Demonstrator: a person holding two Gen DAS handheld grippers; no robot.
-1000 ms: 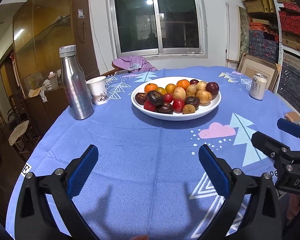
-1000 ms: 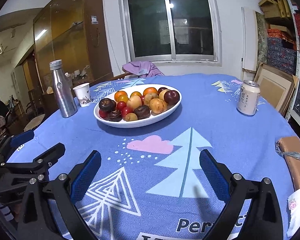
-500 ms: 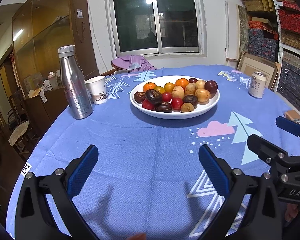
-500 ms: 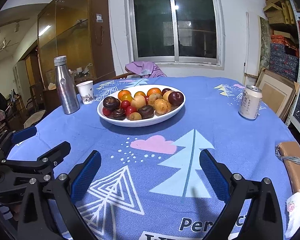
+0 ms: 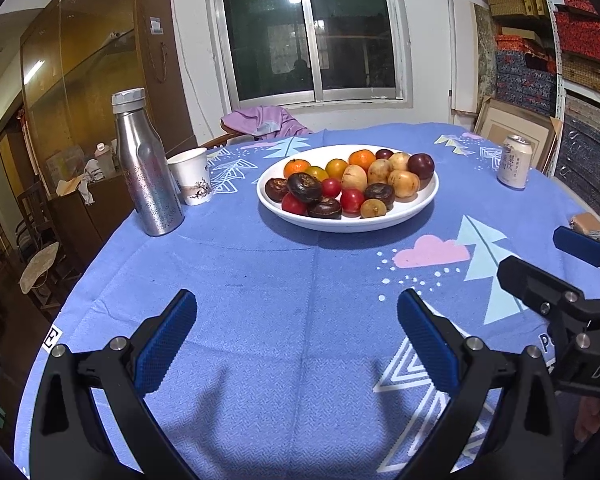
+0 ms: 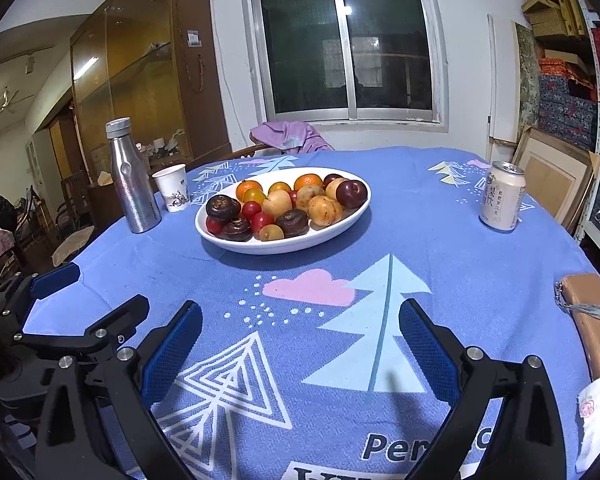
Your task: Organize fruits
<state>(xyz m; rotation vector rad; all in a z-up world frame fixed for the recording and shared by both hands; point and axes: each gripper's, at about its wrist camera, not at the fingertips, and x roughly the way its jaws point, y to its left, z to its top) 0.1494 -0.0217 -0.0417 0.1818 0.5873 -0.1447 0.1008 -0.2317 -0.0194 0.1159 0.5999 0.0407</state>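
A white plate (image 5: 396, 222) in the middle of the blue-clothed round table holds mixed fruit: oranges (image 5: 362, 159), tan round fruits (image 5: 404, 184), red cherry tomatoes (image 5: 352, 201), dark brown fruits (image 5: 304, 187) and a dark plum (image 5: 421, 165). The plate also shows in the right wrist view (image 6: 260, 246). My left gripper (image 5: 296, 334) is open and empty, low over the cloth well short of the plate. My right gripper (image 6: 300, 344) is open and empty, beside it on the right.
A steel bottle (image 5: 146, 164) and a paper cup (image 5: 191, 176) stand left of the plate. A drink can (image 6: 502, 197) stands at the right. A brown pouch (image 6: 592, 320) lies at the right table edge. A chair with purple cloth (image 6: 288, 138) is behind.
Both grippers have risen and eased forward a little; the plate sits slightly lower in the right wrist view. Both jaws stay open and nothing on the table has moved.
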